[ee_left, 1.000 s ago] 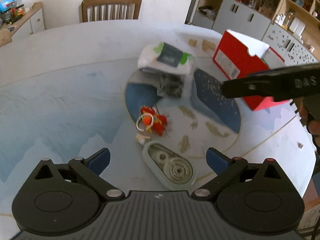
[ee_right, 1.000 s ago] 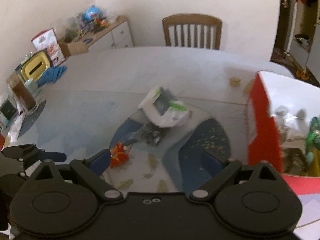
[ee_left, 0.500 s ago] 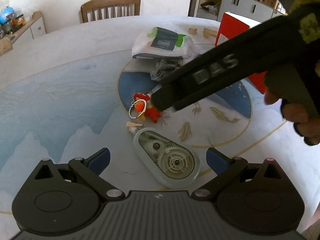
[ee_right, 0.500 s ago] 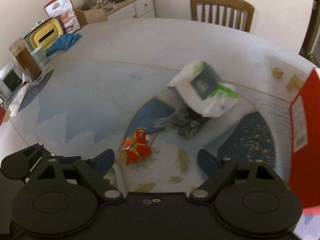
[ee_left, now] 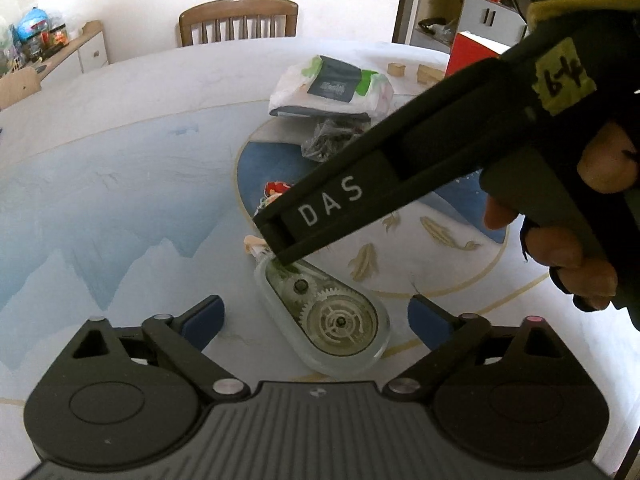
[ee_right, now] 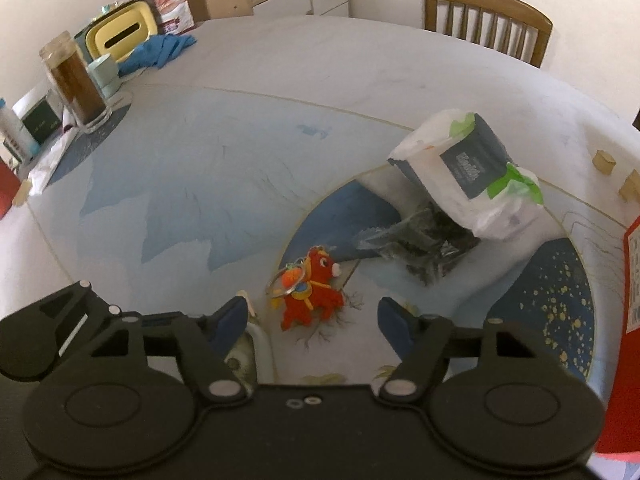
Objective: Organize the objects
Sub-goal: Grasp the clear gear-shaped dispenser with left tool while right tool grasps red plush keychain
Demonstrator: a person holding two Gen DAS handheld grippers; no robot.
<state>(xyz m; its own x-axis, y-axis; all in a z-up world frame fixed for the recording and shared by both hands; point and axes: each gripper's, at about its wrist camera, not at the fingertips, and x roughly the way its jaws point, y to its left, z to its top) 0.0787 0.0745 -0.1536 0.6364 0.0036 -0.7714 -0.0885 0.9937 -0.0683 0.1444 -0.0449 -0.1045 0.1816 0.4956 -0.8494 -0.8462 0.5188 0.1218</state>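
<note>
The red plush toy (ee_right: 314,290) lies on the table (ee_right: 280,132), just beyond the fingertips of the right gripper (ee_right: 312,320) and nearly centred in the gap between them. It lies a little aslant, head toward the far right and legs toward the near left, with a metal ring (ee_right: 288,278) on its left side. The jaws of this gripper are closing, but the pads do not yet press on the toy, so nothing is held.

The left gripper (ee_left: 316,318) hangs over the clear tape dispenser (ee_left: 326,314), jaws wide and just starting to close, with the dispenser's round end between them and untouched. The dispenser's long axis runs from near right to far left, its narrow tip under the right gripper's finger.

So each hand is nearer its own object: the right to the toy, the left to the dispenser. The red box (ee_right: 624,320) stands at the right edge, a likely place for both.
</note>
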